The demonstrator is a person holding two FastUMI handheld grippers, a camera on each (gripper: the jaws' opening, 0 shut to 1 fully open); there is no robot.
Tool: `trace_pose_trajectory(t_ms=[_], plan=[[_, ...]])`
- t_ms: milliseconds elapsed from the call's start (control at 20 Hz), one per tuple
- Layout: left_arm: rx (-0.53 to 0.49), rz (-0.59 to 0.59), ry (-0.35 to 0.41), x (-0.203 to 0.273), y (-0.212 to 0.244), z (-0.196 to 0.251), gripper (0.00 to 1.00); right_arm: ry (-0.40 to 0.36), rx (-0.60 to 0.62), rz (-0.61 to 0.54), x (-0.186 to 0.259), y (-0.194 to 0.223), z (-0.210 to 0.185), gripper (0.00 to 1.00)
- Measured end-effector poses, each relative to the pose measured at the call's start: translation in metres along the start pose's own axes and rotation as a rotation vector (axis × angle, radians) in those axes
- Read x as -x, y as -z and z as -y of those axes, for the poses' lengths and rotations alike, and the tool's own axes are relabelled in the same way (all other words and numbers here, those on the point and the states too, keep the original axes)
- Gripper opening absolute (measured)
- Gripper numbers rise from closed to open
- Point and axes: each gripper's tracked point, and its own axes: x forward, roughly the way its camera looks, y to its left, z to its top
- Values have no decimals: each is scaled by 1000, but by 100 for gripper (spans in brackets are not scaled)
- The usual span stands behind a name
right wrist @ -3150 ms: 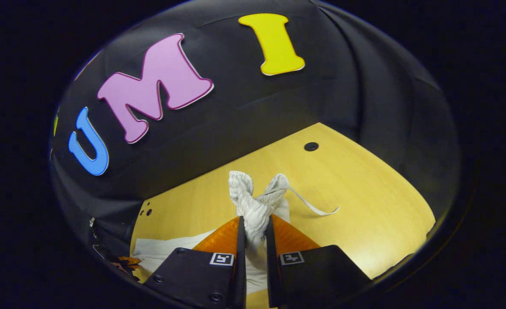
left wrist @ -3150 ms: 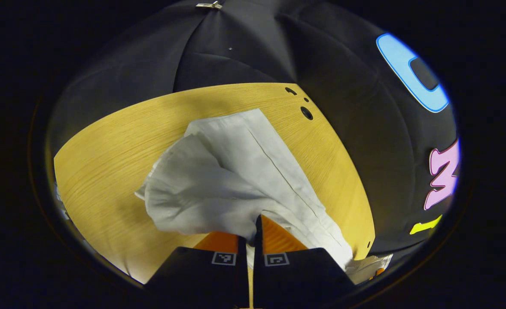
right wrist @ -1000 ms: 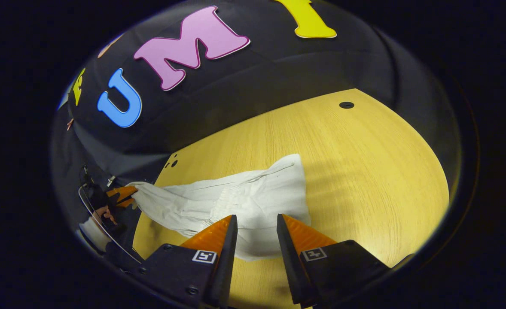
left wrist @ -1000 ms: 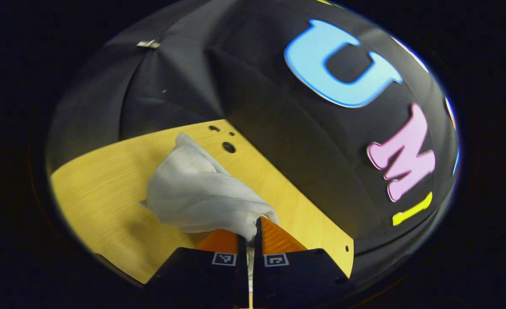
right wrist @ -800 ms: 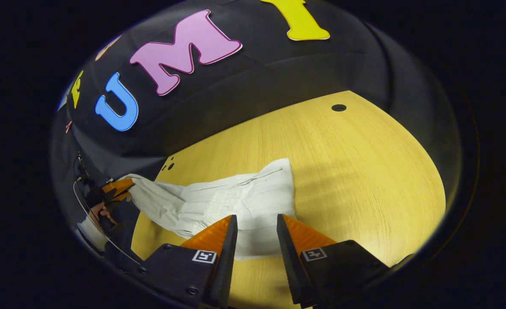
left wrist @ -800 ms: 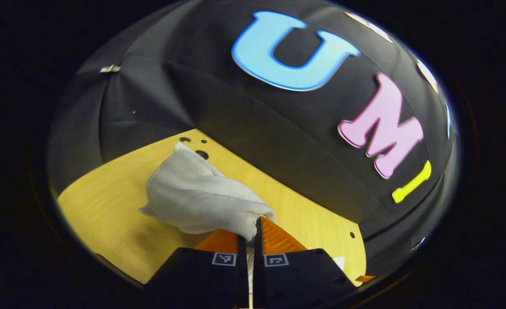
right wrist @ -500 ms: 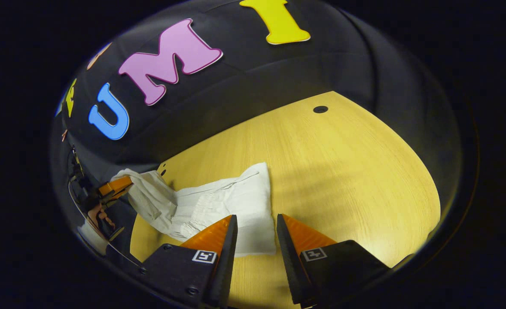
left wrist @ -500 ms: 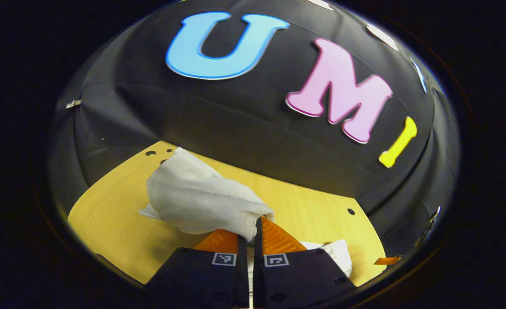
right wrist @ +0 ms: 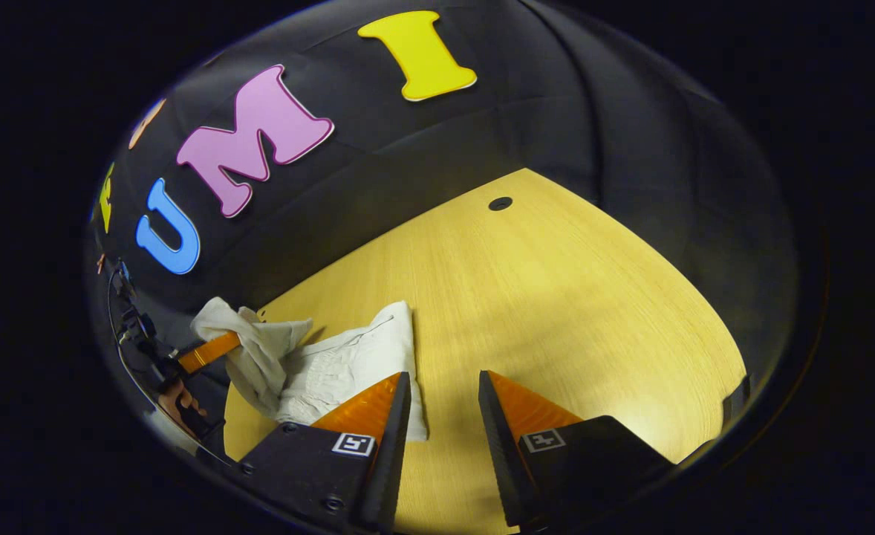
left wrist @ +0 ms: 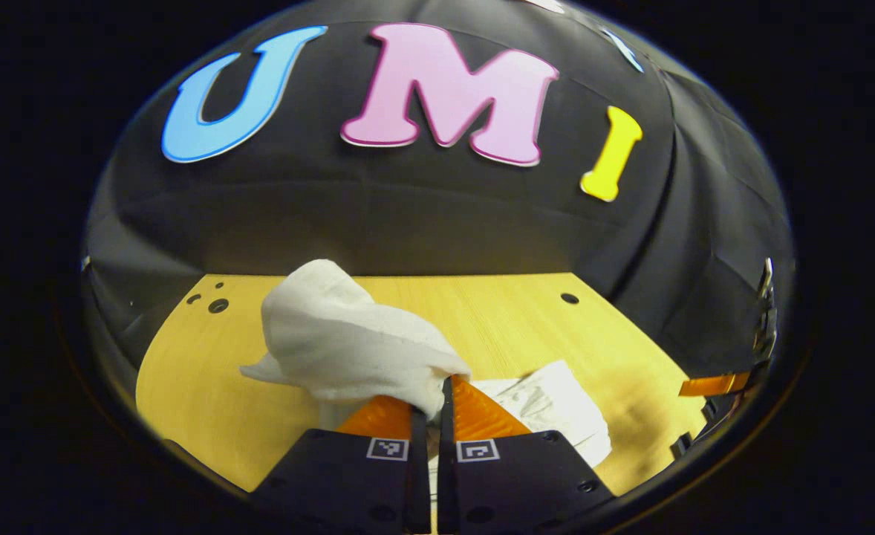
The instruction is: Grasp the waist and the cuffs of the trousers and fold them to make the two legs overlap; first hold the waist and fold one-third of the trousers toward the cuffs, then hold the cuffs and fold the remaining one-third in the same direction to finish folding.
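The white trousers (left wrist: pixel 348 345) bunch up in front of my left gripper (left wrist: pixel 433 397), which is shut on the cuff end and holds it lifted above the wooden table (left wrist: pixel 207 394). The folded waist part (left wrist: pixel 556 405) lies flat on the table just right of it. In the right gripper view the trousers (right wrist: pixel 348 364) lie folded at the lower left, with the lifted cuff end draped from the left gripper (right wrist: pixel 211 351) and a hand behind it. My right gripper (right wrist: pixel 443 386) stands open above bare table, just right of the folded cloth, holding nothing.
The yellow wooden table (right wrist: pixel 556 312) has small round holes near its far edge (right wrist: pixel 499 203) and at its left corner (left wrist: pixel 218 305). Black cloth wall surrounds the table on all far sides. The right gripper's finger (left wrist: pixel 708 385) shows at the far right of the left gripper view.
My left gripper has swung the cuff end round over toward the folded waist part. My right gripper let go of the waist earlier, stays open and has drifted right, away from the cloth.
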Motion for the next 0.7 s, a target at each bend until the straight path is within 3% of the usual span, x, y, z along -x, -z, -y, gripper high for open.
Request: trace_pose_trajectory(t_ms=[450,500,550,700], plan=[[-312,-127,66,-23,66,64,11,115,-134,128,70,-8,59,57],[-339,-142,78,-24,73,68,7,127,-158,146,79,-7,63,57],[-363,-153,87,-24,78,70,13,140,-173,159,88,-4,67,57],[-426,-191,102,-26,95,75,16,165,-191,180,110,11,68,57]])
